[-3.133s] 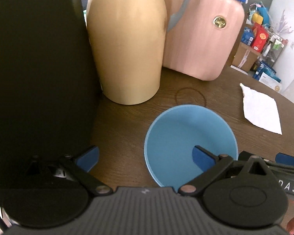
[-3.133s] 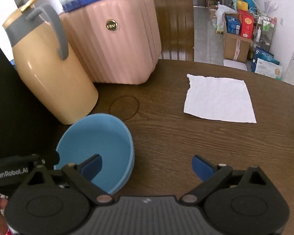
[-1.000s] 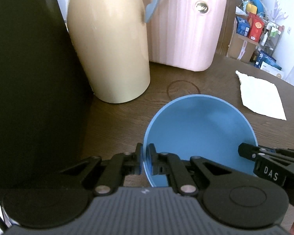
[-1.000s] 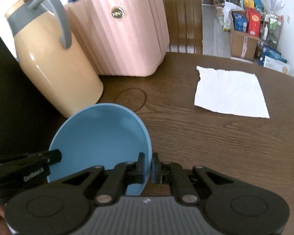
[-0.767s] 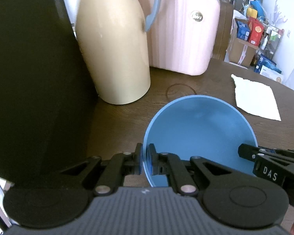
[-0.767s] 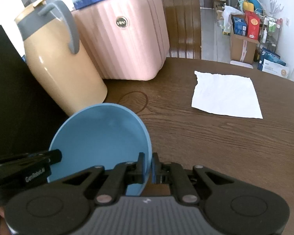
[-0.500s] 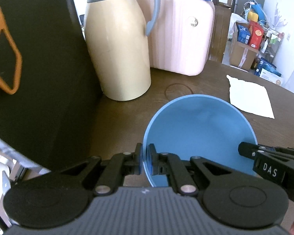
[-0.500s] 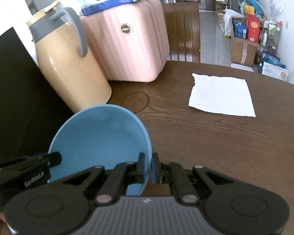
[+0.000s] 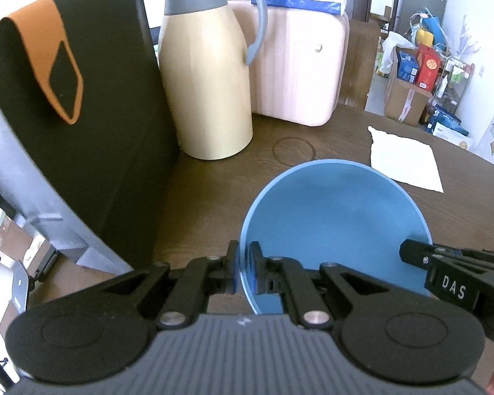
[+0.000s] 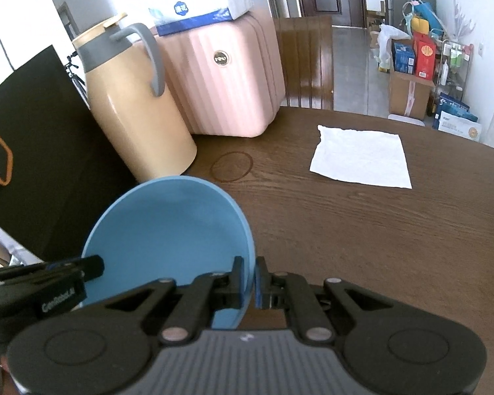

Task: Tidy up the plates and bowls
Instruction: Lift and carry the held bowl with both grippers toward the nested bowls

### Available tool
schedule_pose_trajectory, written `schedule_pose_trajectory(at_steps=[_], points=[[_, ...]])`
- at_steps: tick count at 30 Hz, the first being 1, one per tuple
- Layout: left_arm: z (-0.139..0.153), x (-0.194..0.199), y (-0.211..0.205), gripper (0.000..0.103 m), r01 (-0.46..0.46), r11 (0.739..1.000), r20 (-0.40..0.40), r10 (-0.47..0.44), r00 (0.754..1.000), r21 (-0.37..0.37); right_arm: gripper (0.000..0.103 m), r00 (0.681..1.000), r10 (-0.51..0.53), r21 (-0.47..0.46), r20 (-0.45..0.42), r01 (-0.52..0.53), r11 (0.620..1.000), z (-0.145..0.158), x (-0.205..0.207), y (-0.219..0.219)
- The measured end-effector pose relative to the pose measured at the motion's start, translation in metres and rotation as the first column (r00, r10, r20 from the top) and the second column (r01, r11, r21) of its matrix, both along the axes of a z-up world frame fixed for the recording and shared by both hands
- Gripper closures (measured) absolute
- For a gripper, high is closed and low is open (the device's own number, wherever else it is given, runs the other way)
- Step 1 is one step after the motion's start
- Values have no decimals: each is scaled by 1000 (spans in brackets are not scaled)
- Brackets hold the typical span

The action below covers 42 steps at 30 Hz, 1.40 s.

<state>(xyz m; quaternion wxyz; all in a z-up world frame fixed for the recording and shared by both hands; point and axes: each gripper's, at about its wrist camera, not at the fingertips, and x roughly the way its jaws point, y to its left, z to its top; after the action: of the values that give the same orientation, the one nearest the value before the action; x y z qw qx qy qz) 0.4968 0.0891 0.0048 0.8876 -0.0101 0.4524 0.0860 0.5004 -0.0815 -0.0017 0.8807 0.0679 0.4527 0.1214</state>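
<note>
Both wrist views look closely forward over the shared blue bowl [image 9: 336, 217] [image 10: 171, 227] and table [image 9: 214, 191] [image 10: 362, 230].

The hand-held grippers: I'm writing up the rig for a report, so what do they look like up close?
Both match. The left hand-held gripper and right hand-held gripper have a ribbed dark grey body, black linkage arms with silver rivets, round black side discs and blue finger pads. White lettering reads "GenRobot.AI" on the left one and "DAS" on the right. No cables show.

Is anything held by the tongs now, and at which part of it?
Yes. Both tongs hold the blue bowl by its rim: the left tongs pinch the left side, the right tongs the right side.
</note>
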Motion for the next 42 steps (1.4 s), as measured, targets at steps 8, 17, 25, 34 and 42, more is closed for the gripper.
schedule_pose_trajectory(at_steps=[8,17,25,34,42], points=[[12,-32,-3,96,-17,1000,24,16,1000,8,97,999,16,-3,27,-16,1000,14,-29,-2],[22,-67,-4,96,-30,1000,49,30,998,6,97,999,24,4,46,-24,1000,24,-60,-6],[30,-100,-1,96,-56,998,68,56,996,4,97,997,49,3,63,-50,999,31,-87,-1],[37,-135,12,96,-89,996,87,90,992,-6,97,994,75,0,82,-76,997,38,-117,12],[39,-162,26,96,-120,993,99,121,988,-16,97,990,104,-8,98,-104,995,42,-142,27]])
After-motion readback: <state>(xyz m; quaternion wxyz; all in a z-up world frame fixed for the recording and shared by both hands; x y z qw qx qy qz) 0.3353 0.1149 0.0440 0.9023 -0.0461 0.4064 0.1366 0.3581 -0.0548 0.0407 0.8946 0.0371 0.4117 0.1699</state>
